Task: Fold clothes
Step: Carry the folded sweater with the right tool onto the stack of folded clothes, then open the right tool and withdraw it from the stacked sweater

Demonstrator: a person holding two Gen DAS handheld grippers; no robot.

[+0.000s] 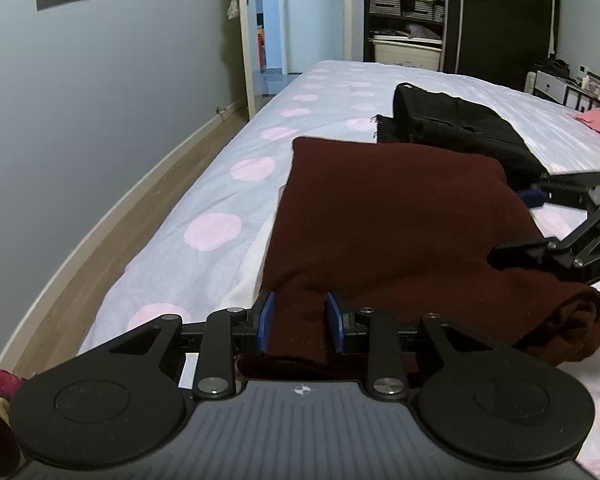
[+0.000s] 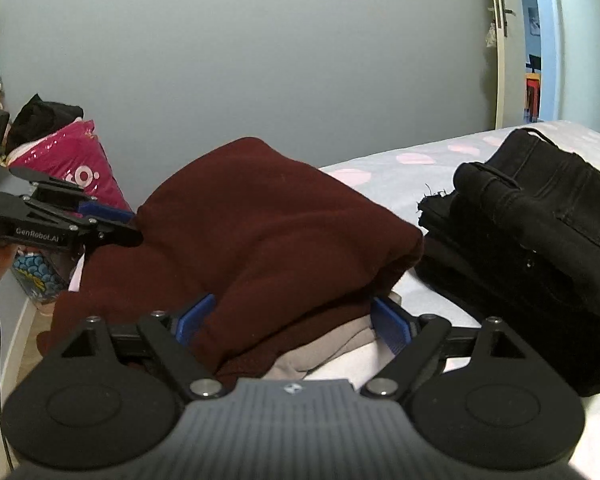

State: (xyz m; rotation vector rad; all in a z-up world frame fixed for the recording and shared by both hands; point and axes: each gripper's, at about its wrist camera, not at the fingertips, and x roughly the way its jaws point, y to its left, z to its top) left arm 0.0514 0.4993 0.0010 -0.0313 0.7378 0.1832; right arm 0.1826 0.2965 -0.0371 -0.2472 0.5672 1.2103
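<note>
Here, folded maroon garment [image 1: 396, 216] on bed, left jaws pinching its edge, right jaws wide, empty.

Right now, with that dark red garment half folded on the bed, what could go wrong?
1. The left hand-held gripper pinches only one edge of the red garment; pulling could drag the fold apart.
2. The right hand-held gripper stands open around the bunched corner, so loose layers there may slump.
3. The garment lies close to the black clothes and the bed's edge; a slide could push it into them or off the edge.
</note>
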